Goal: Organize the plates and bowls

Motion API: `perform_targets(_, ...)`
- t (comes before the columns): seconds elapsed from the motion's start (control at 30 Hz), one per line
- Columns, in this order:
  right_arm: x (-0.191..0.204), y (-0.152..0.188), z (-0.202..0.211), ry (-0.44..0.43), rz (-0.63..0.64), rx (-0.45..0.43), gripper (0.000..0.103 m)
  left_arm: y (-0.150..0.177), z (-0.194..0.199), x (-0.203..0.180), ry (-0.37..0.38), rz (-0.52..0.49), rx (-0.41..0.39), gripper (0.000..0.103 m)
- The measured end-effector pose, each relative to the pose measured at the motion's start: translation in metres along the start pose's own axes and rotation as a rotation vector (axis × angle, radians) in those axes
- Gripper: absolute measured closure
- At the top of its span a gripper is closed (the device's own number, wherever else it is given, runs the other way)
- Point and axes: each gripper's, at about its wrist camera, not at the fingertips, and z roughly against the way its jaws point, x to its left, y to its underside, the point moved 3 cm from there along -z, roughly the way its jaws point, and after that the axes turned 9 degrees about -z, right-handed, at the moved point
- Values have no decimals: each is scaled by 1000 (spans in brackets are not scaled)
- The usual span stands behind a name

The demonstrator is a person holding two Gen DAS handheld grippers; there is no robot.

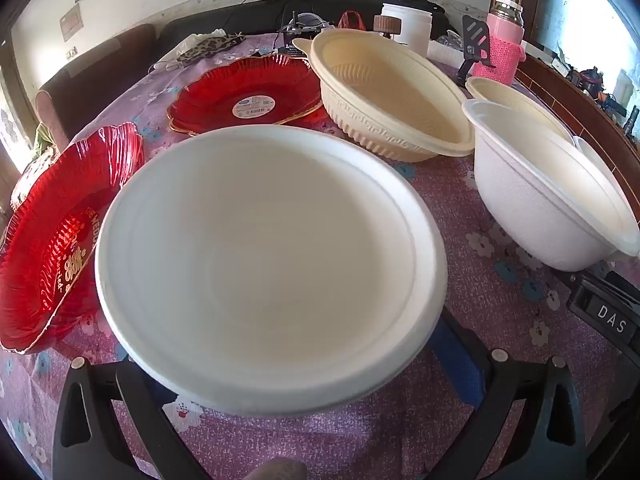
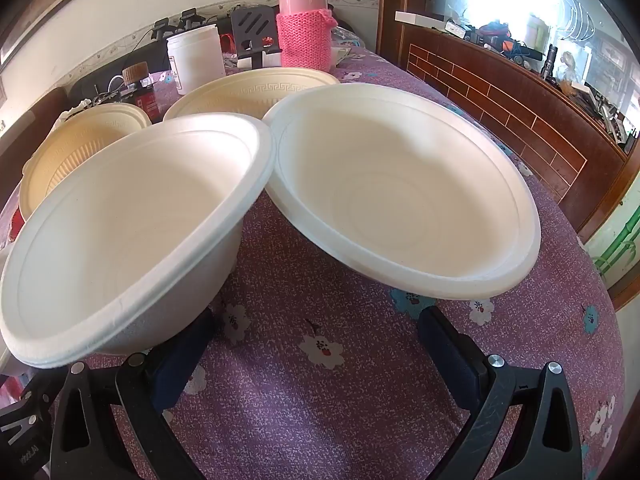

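Note:
In the left wrist view a white foam bowl [image 1: 272, 268] stands right in front of my left gripper [image 1: 304, 364], whose fingers are spread wide on either side of its near rim. Two red glass plates lie left [image 1: 52, 236] and behind [image 1: 248, 96]. A cream bowl [image 1: 396, 100] and a second white bowl [image 1: 548, 192] stand to the right. In the right wrist view my right gripper [image 2: 316, 344] is open and empty, with one white bowl [image 2: 132, 224] at its left finger and another [image 2: 400, 192] tilted ahead on the right. Two cream bowls [image 2: 256, 92] stand behind.
The table [image 2: 320, 380] has a purple floral cloth. At its far end stand a pink flask in a knitted sleeve [image 2: 304, 24], a white jar [image 2: 196, 56], a small brown-capped bottle [image 2: 140, 88] and cables. A wooden ledge [image 2: 520, 112] runs along the right.

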Motion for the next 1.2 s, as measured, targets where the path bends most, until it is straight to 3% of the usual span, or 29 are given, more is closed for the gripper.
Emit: perform_targets(1.2, 0, 0, 0, 4, 3, -2, 1, -4, 0, 4, -5, 3, -10, 0)
